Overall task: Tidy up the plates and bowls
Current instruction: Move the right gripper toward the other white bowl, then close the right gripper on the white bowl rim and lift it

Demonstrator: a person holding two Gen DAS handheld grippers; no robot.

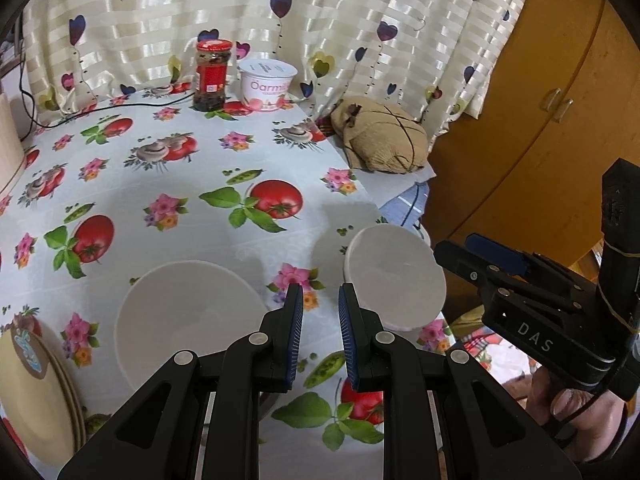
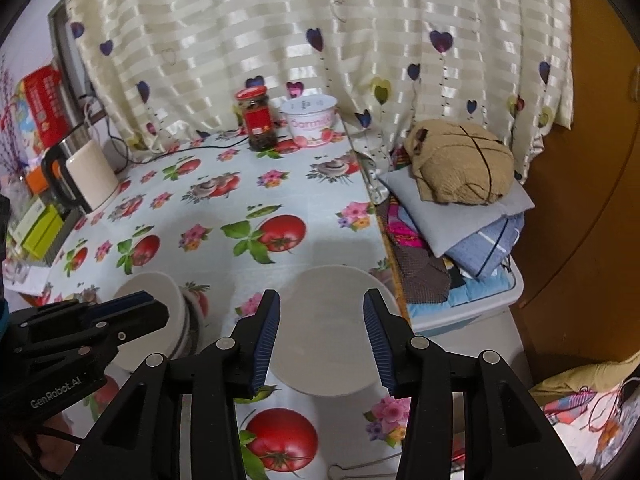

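Two tools are seen, both with pads apart and nothing clamped: the left tool (image 1: 319,300) narrowly parted over bare cloth, the right tool (image 2: 321,308) parted wider. In the right wrist view the small white ceramic bowl (image 2: 334,328) lies between the right tool's pads, apparently untouched. A reach toward this bowl is judged to be the step in hand; next, one pad would need to be set inside the rim and one outside before closing. At nine o'clock of the left tool sits the larger white bowl (image 1: 188,316), seemingly stacked on others, on the flowered tabletop (image 1: 192,184). Cream plates (image 1: 36,392) are stacked at eight o'clock. Both bowls look glossy, plain and empty.
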